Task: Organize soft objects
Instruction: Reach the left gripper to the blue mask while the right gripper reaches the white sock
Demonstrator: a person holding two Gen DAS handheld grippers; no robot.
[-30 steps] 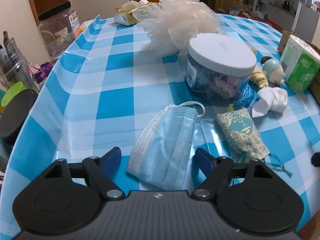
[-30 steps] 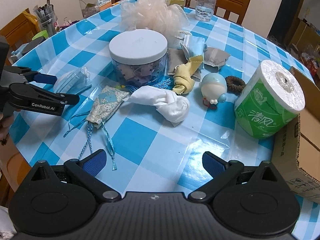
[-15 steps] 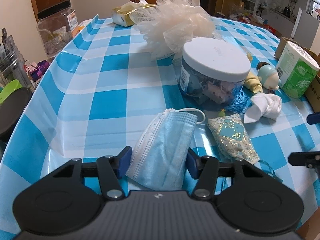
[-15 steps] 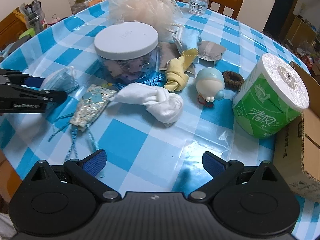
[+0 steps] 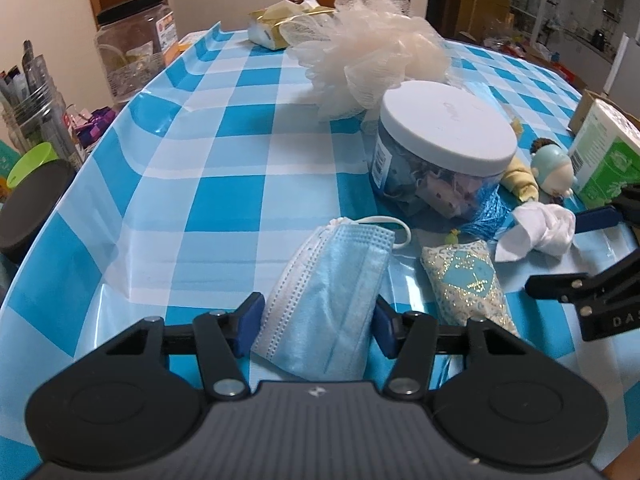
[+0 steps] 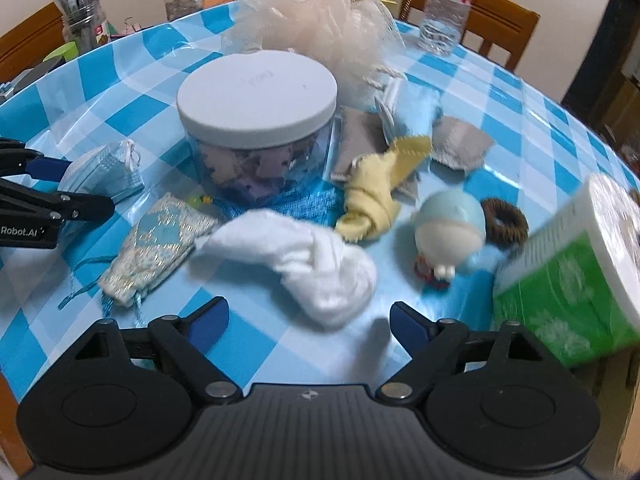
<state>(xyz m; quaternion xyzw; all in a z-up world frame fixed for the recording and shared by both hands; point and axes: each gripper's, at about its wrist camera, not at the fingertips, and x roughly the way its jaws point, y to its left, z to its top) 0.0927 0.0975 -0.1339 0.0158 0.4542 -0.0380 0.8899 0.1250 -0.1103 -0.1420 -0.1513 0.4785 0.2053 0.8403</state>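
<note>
A folded blue face mask (image 5: pixel 328 300) lies on the checked tablecloth between the fingers of my left gripper (image 5: pixel 318 326), whose pads touch both its sides. The mask also shows in the right wrist view (image 6: pixel 102 174). My right gripper (image 6: pixel 308 320) is open and empty, just in front of a knotted white cloth (image 6: pixel 316 264). A blue and gold pouch (image 6: pixel 156 244), a knotted yellow cloth (image 6: pixel 374 196), a cream bath pouf (image 6: pixel 316 20) and a round blue toy (image 6: pixel 448 228) lie around a white-lidded jar (image 6: pixel 256 120).
A green toilet roll (image 6: pixel 576 276) stands at the right, with a brown hair tie (image 6: pixel 502 222) beside the toy. A water bottle (image 6: pixel 446 4) and chairs are at the back. A jar of pens (image 6: pixel 82 20) stands at the left edge.
My left gripper's fingers have closed in from wide apart onto the mask's sides. My right gripper has moved forward toward the white cloth and stayed open.
</note>
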